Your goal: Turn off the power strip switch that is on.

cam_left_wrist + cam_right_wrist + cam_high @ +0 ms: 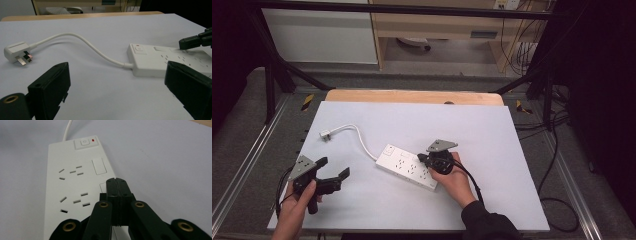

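We see right hand-held gripper (117, 185) jaws together, tip over power strip (408, 166) mid-tabletop (492, 135), holding nothing. Left hand-held gripper (333, 174) jaws apart, empty, well clear. Plug (18, 53) loose, no socket filled; we judge work barely begun.

Smooth white plastic on the power strip (75, 185), faintly glossy, and its cable (82, 41) has the same sheen. The plug (16, 51) shows shiny metal pins. The worktop (412, 120) wears a matt pale sheet, bare wood at its far edge. Matt black plastic fingers (50, 87), with brassy inserts.
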